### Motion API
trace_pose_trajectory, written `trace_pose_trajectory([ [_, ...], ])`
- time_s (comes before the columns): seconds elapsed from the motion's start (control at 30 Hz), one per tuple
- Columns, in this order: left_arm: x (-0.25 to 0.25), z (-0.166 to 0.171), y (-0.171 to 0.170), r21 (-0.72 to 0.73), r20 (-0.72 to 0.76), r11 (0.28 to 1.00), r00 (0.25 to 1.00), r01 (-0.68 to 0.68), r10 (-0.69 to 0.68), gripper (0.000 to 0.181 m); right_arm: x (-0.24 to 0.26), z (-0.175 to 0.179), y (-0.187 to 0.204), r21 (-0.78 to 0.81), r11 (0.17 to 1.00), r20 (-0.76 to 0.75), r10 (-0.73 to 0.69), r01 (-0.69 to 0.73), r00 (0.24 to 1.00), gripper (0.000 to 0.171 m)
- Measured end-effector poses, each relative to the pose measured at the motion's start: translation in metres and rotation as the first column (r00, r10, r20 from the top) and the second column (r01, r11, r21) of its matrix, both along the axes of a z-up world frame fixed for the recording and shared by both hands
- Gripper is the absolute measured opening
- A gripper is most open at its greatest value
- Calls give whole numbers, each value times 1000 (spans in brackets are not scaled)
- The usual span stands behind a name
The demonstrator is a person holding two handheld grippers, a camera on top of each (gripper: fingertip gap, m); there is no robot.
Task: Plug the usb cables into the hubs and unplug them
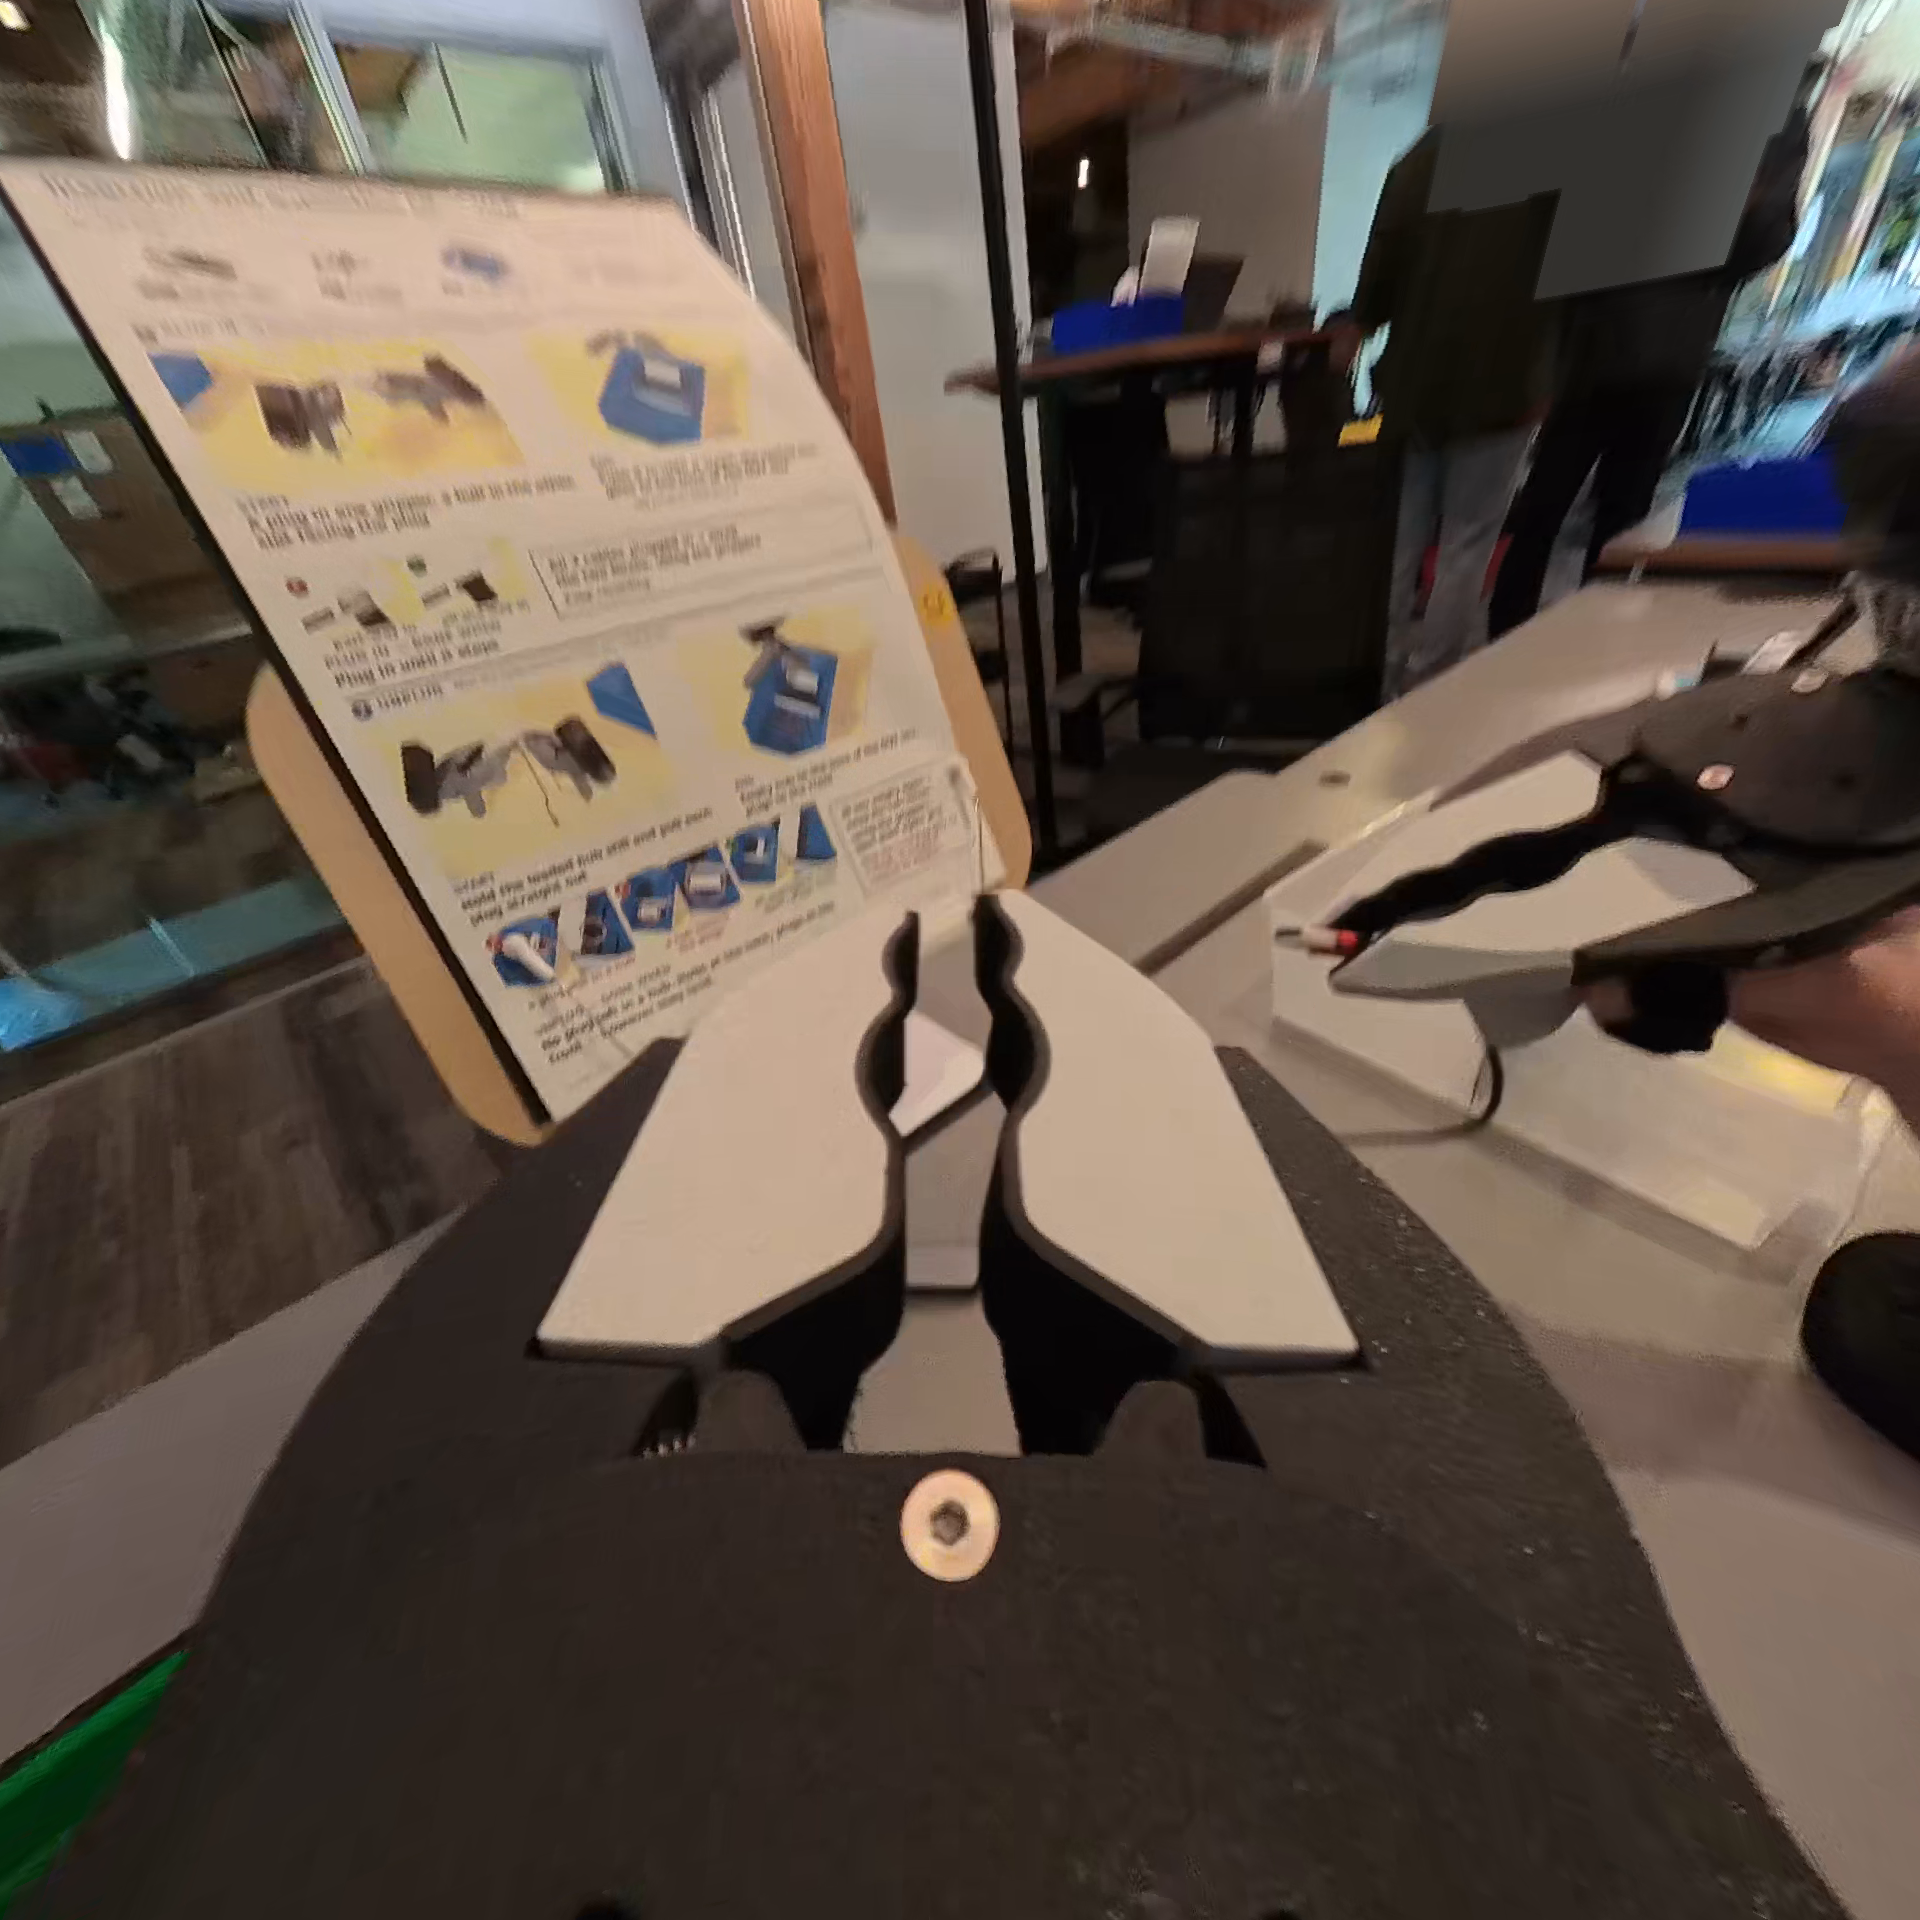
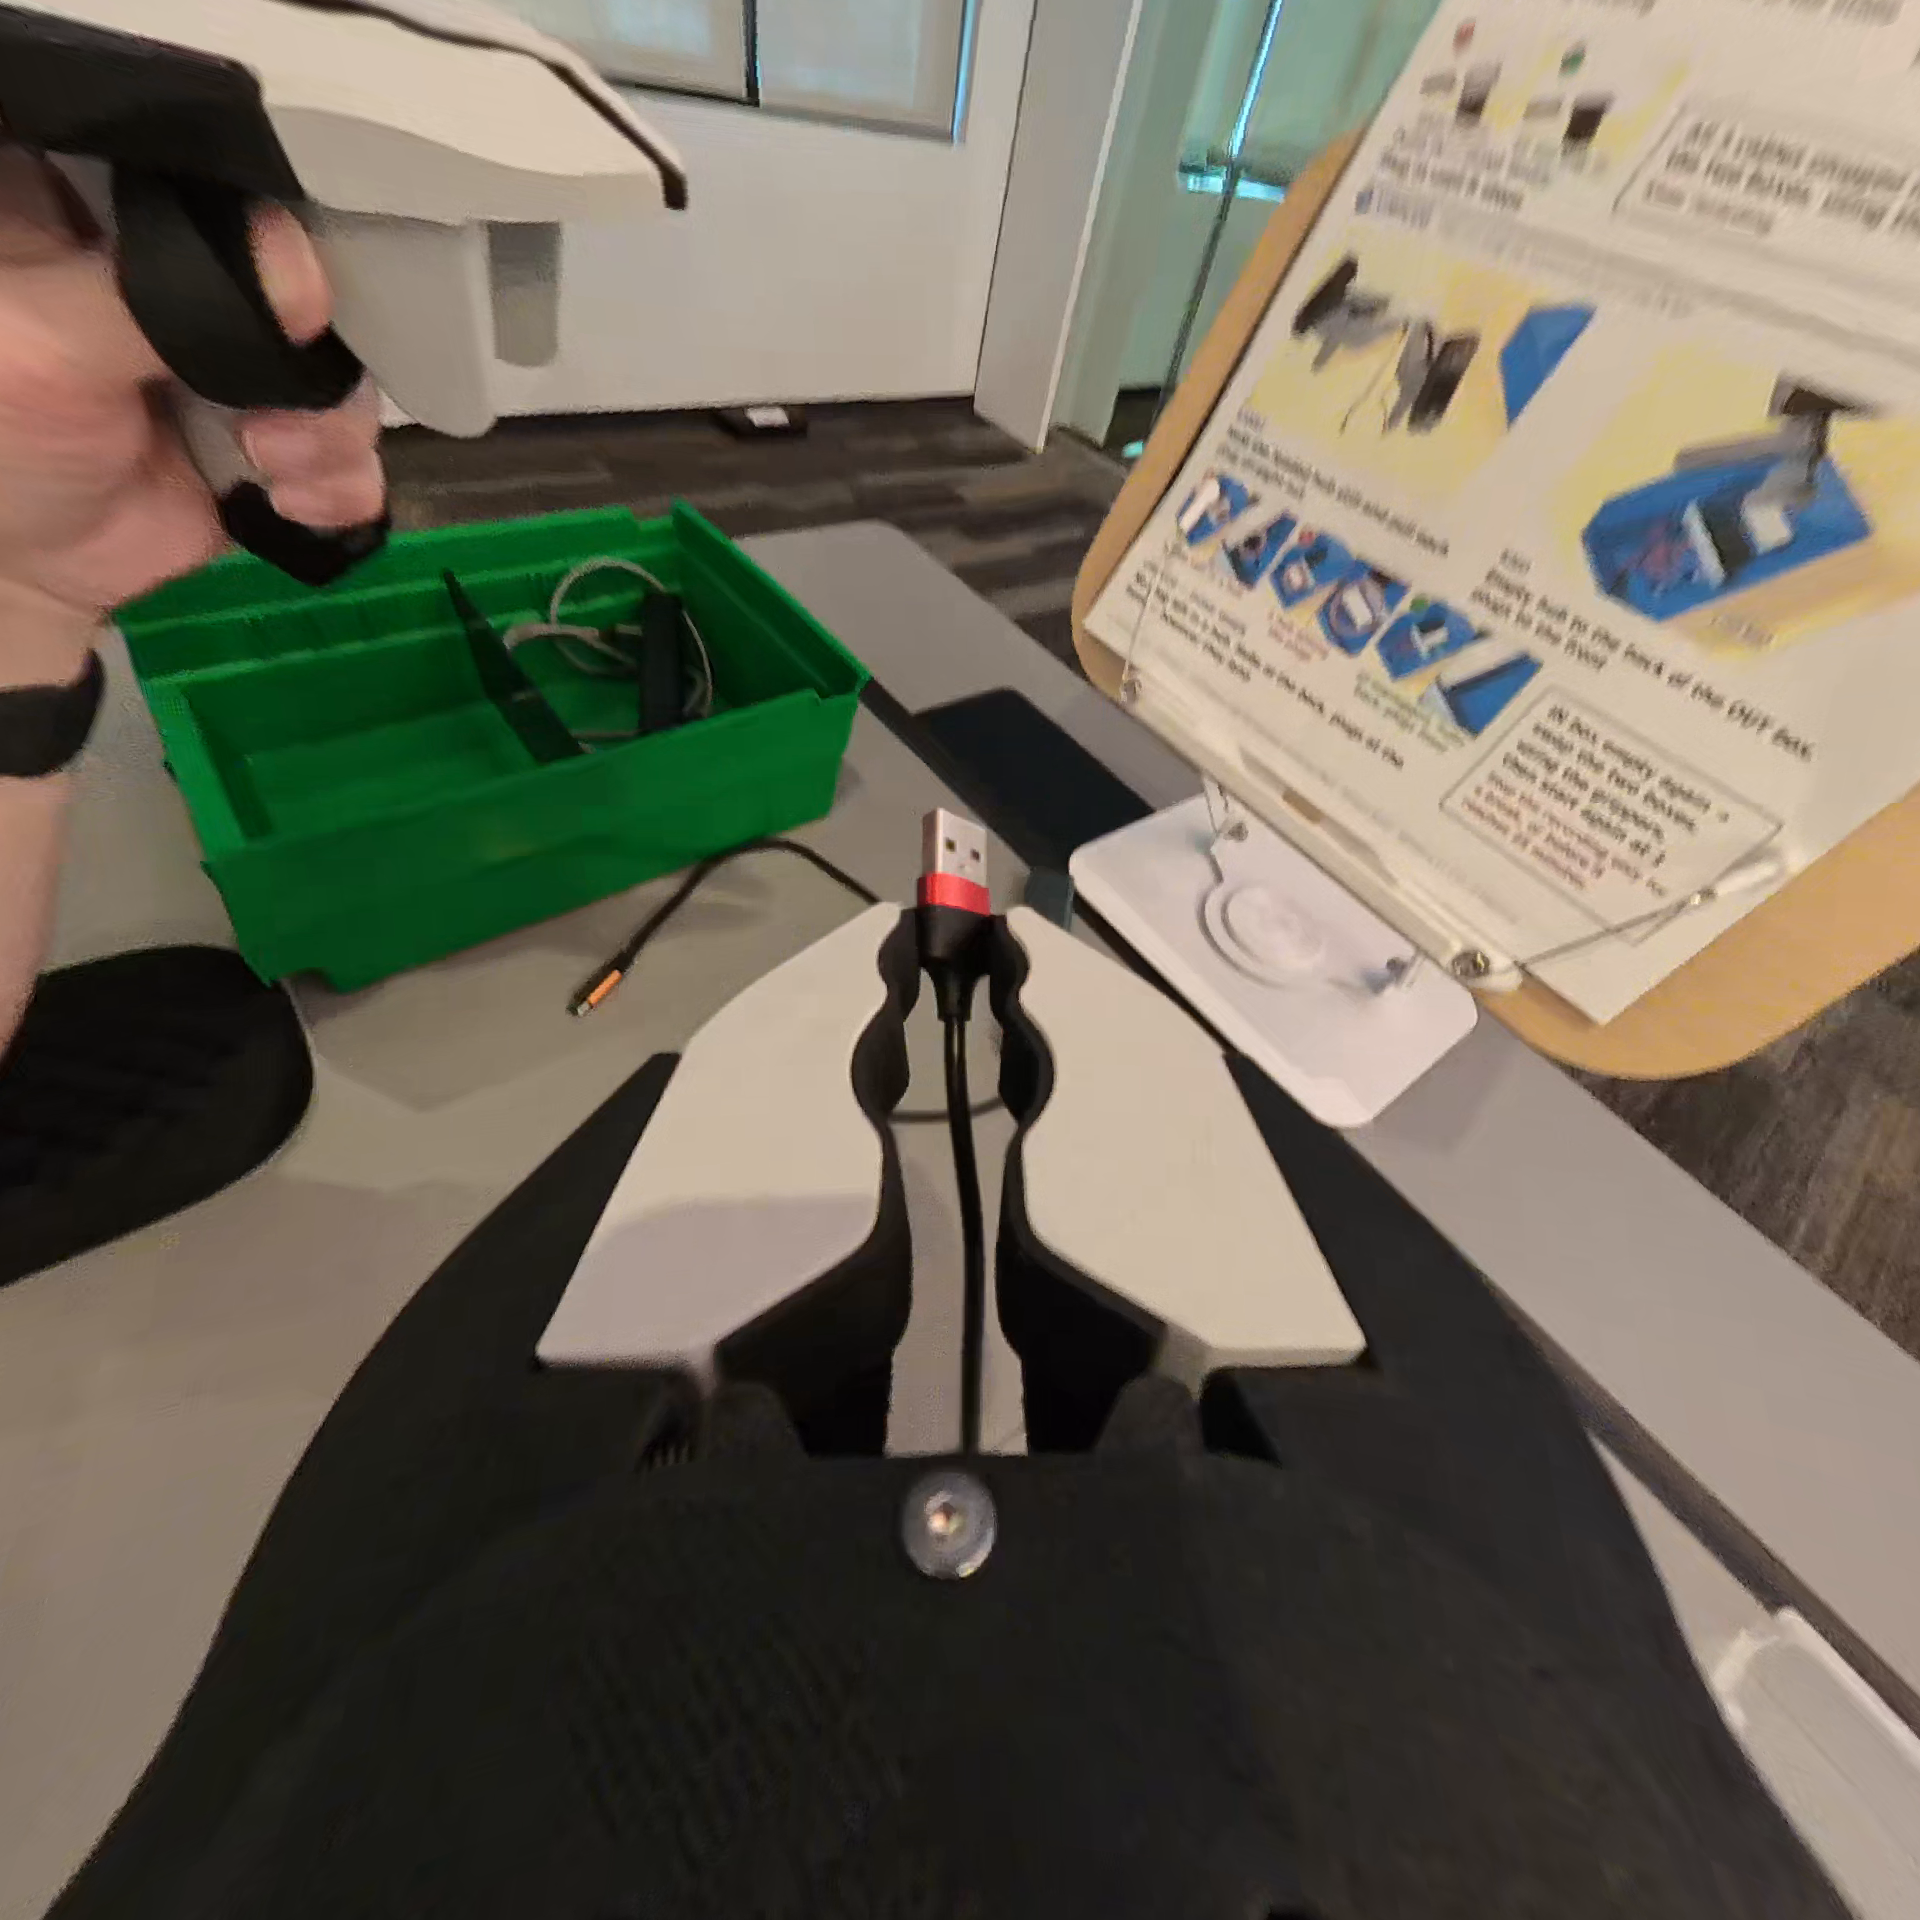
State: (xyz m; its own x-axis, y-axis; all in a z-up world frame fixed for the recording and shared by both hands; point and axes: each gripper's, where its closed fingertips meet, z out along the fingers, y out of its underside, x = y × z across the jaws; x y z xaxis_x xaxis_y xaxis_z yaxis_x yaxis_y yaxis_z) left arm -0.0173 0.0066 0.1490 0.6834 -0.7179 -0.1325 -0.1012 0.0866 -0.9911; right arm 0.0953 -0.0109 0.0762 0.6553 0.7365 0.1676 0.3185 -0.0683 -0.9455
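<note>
My right gripper (image 2: 954, 935) is clamped on the black boot of a red-collared black USB cable (image 2: 954, 914), its silver plug poking past the fingertips above the grey table (image 2: 1558, 1299), the cord trailing back between the fingers; where the cable's far end runs is hidden under the tool. My left gripper (image 1: 945, 940) is raised with its fingers nearly together, a narrow gap between them and nothing in it. My bare hand (image 2: 94, 416) grips its black handle at the frame's edge, blurred, the wrist cut off. A green plastic divided bin (image 2: 520, 821) holds a grey coiled cord and a dark slim object I cannot identify. An orange-tipped black cable end (image 2: 597, 1000) lies beside the bin. The slanted printed instruction board (image 1: 540, 623) is blurred
</note>
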Motion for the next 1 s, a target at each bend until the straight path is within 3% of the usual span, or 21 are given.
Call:
trace_pose_trajectory([
  [0.13,11,-21,12,-48,-86,999,996,-19,15,24,13,0,1,-35,999,-49,11,-13,999,14],
  [0.33,22,-23,10,-84,-75,996,997,30,-36,28,57,44,-22,-71,992,-250,85,-105,965,13],
  [0.57,27,-22,5,-96,-80,994,995,57,-65,28,159,98,-70,58,998,-80,-7,12,997,13],
  [0.73,35,-29,4,-117,-110,991,991,67,-80,30,218,40,-80,-116,988,51,-96,102,994,13],
  [0.9,38,-32,5,-133,-114,989,990,70,-85,30,248,-76,-89,-331,933,237,-63,142,969,14],
  [1.0,41,-37,6,-153,-122,985,988,75,-94,30,261,-153,-87,-440,879,398,6,185,918,14],
])
